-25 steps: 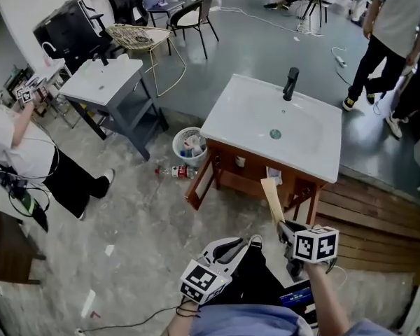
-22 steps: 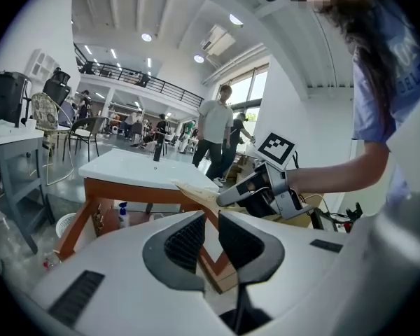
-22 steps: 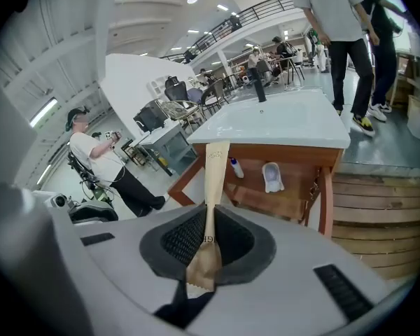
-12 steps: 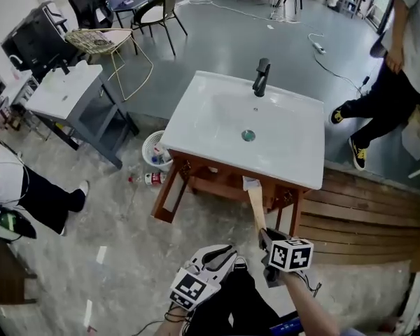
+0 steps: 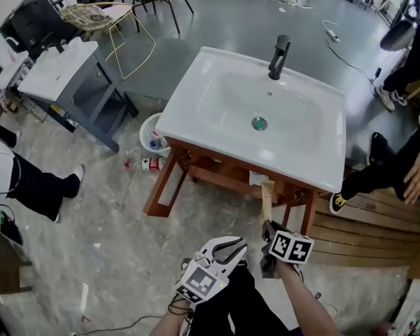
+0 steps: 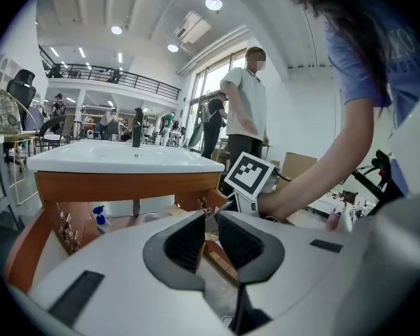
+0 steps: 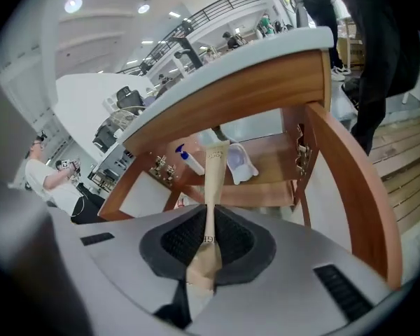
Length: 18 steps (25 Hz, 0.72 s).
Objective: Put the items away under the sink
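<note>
The white sink [image 5: 217,128] on its wooden frame stands just ahead. My right gripper [image 5: 269,231] is shut on a long tan tube [image 5: 267,198] that points up at the frame's front. In the right gripper view the tube [image 7: 213,187] runs from between the pads of the right gripper [image 7: 210,233] toward the shelf under the sink, where a blue-topped spray bottle [image 7: 189,161] and a white object [image 7: 238,163] lie. My left gripper [image 5: 222,246] hangs lower left of it. In its own view the left gripper [image 6: 211,229] holds nothing, jaws drawn to a narrow slit.
A white basket [image 5: 152,135] and a bottle [image 5: 145,164] sit on the floor left of the sink. A grey sink stand [image 5: 63,68] is at far left. Wooden planks [image 5: 364,236] lie at right. People stand at the left edge [image 5: 14,173] and right [image 5: 406,166].
Both grippers have come down and closer to the sink's front, the tube still in the right one. The sink fills more of the head view. A person at right has stepped nearer.
</note>
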Each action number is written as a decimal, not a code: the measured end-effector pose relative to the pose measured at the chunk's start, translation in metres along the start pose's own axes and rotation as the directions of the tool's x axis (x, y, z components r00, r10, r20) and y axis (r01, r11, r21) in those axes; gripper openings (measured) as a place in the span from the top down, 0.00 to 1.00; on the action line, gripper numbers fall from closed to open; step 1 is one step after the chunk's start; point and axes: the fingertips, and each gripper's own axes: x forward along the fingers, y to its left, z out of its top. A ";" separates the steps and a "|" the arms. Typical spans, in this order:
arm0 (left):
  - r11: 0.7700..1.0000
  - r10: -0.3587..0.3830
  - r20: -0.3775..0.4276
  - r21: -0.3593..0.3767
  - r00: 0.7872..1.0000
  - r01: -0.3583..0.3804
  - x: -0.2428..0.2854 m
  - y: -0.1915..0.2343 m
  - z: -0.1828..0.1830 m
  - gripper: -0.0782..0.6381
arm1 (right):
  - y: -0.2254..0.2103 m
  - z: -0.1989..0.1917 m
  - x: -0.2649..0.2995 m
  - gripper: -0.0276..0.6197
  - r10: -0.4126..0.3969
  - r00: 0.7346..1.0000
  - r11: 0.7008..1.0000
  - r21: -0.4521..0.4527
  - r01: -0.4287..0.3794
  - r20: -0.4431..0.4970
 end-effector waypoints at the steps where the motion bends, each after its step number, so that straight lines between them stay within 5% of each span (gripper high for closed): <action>1: 1.000 0.001 -0.006 -0.002 1.000 -0.001 0.003 0.003 -0.007 0.81 | -0.006 0.000 0.009 0.89 -0.014 1.000 1.000 0.013 0.014 0.004; 10: 0.996 0.047 -0.016 -0.078 0.999 -0.048 0.024 0.035 -0.054 0.81 | -0.054 0.014 0.082 0.89 -0.073 0.995 0.993 0.101 0.066 0.065; 18: 0.998 0.011 -0.019 -0.067 1.000 -0.012 0.056 0.041 -0.074 0.81 | -0.118 0.025 0.131 0.89 -0.164 0.983 0.958 0.250 0.139 0.083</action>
